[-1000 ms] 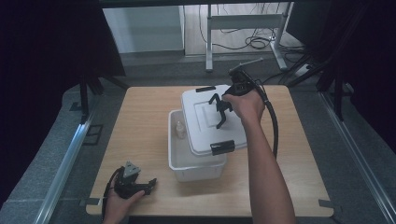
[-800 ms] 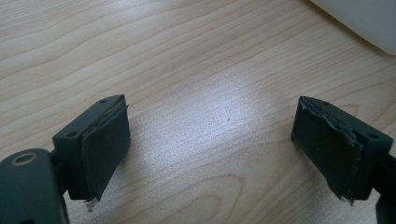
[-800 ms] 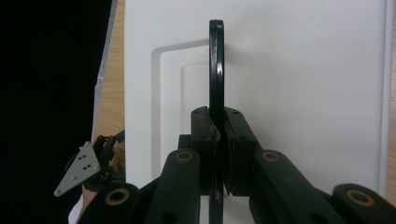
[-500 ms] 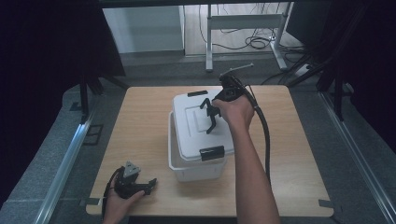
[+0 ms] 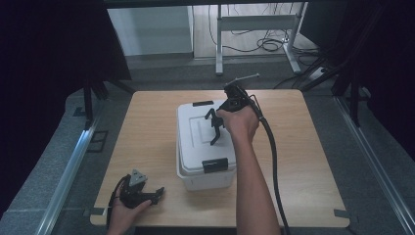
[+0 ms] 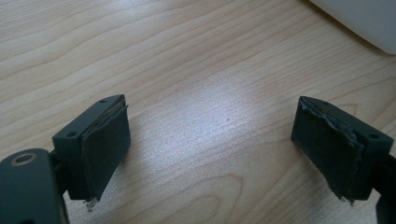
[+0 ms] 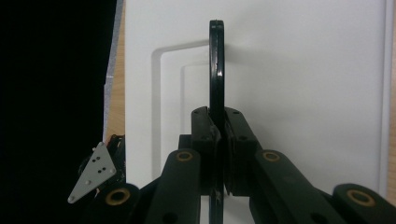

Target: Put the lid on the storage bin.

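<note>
A white plastic box (image 5: 203, 175) stands mid-table with its white lid (image 5: 193, 134) lying squarely on top. My right gripper (image 5: 215, 128) reaches over the lid from the far right. In the right gripper view, the right gripper (image 7: 217, 123) is shut on the lid's thin black handle (image 7: 215, 60), which stands upright above the lid (image 7: 303, 70). My left gripper (image 5: 155, 194) rests in a hand at the table's front left, apart from the box. Its pads (image 6: 105, 140) stand wide open over bare wood, with a corner of the box (image 6: 364, 18) ahead.
Black latches sit at the lid's near edge (image 5: 214, 165) and far edge (image 5: 202, 103). The right gripper's cable (image 5: 271, 161) trails down the right side of the wooden table (image 5: 313, 161). Desk legs and cables (image 5: 264, 44) lie on the floor beyond the table.
The right gripper carried the lid leftward and down from an offset position. The lid now sits squarely on the box. The left gripper has not moved.
</note>
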